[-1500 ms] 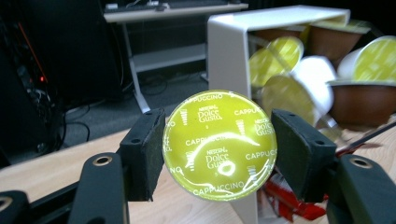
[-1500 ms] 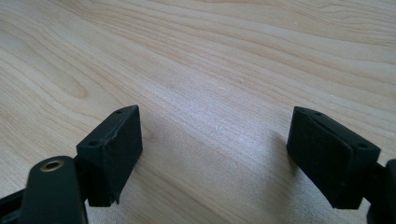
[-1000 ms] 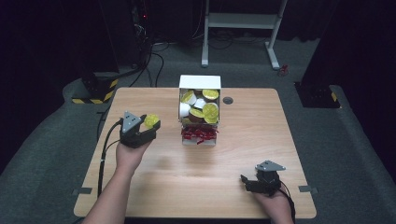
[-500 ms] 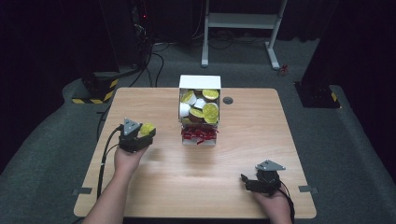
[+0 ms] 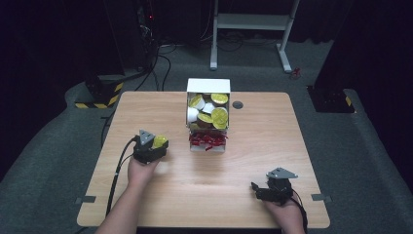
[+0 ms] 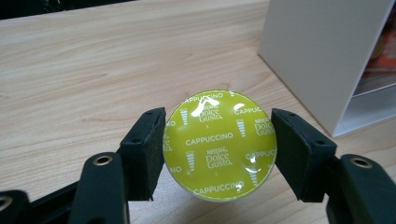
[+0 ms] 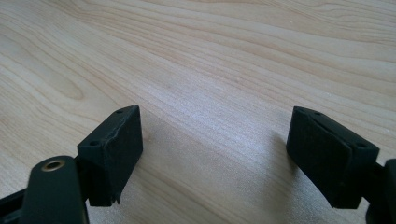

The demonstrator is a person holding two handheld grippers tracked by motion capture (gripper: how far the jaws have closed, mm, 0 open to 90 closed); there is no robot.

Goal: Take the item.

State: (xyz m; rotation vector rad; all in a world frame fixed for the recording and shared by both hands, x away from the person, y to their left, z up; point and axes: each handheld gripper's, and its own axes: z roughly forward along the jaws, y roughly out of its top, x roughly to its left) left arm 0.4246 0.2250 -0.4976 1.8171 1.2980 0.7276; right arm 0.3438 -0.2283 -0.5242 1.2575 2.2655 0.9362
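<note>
A: What's changed on the table (image 5: 146, 107)?

B: Little around the white box (image 5: 208, 87) of capsules at twelve o'clock. The left gripper (image 5: 160, 142) has sunk from above the nine o'clock side to just over the wood.

A: And its jaws?

B: Clamped on the green cappuccino capsule (image 6: 219, 143), foil lid facing the camera, the box at its two o'clock.

A: The right gripper (image 7: 212, 154)?

B: Unmoved at five o'clock, jaws wide, nothing between them

Table (image 5: 253, 161) lit bright from above, floor and far room falling to black; high view soft, a little grainy; glare spots glint on the capsule (image 6: 219, 144) lid; both gripper views sharp, soft shadows under the jaws.
</note>
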